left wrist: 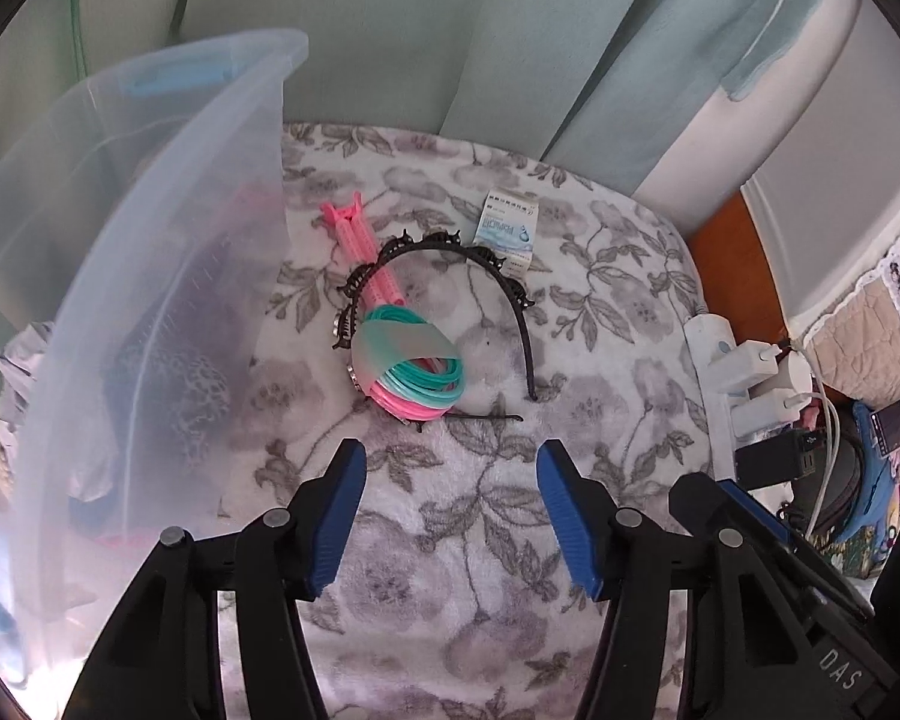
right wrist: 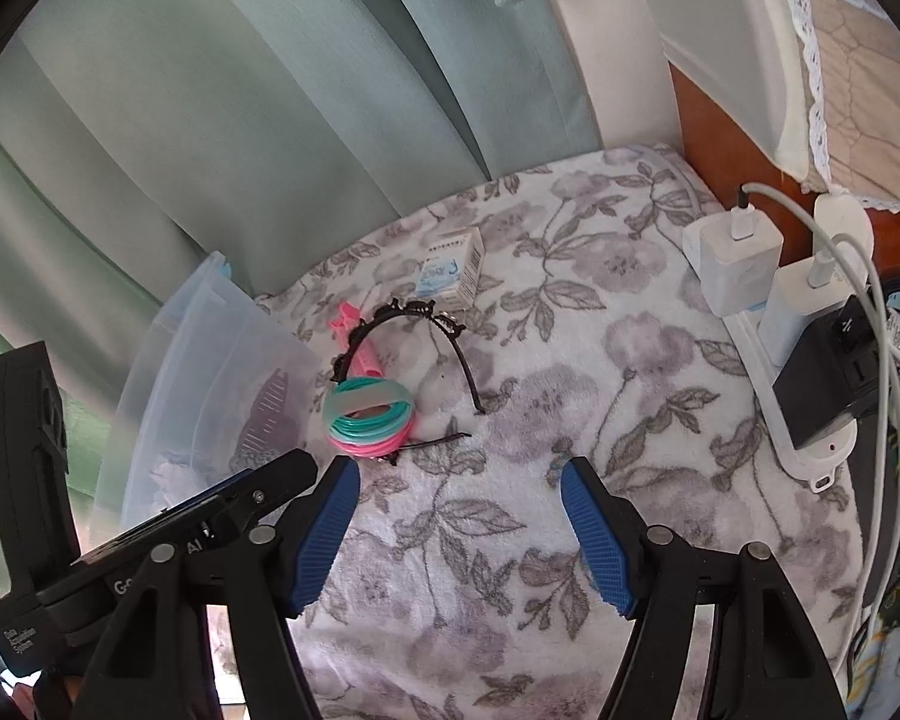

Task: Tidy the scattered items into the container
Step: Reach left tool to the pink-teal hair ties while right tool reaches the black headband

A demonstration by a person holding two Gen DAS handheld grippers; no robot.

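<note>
Through the left wrist camera I had the left gripper (left wrist: 450, 468) standing apart and empty over the floral blanket (left wrist: 600, 312). Just ahead lay the bundle of teal and pink bangles (left wrist: 414, 369), resting on a pink hair clip (left wrist: 360, 252) and a black headband (left wrist: 450, 276), beside the clear plastic container (left wrist: 150, 276). A small box (left wrist: 507, 231) sat behind.

Through the right wrist camera my right gripper (right wrist: 459, 480) was wide and empty too. I judged the bangles (right wrist: 369, 417) light, springy and slippery, best pinched across the banded stack.
</note>
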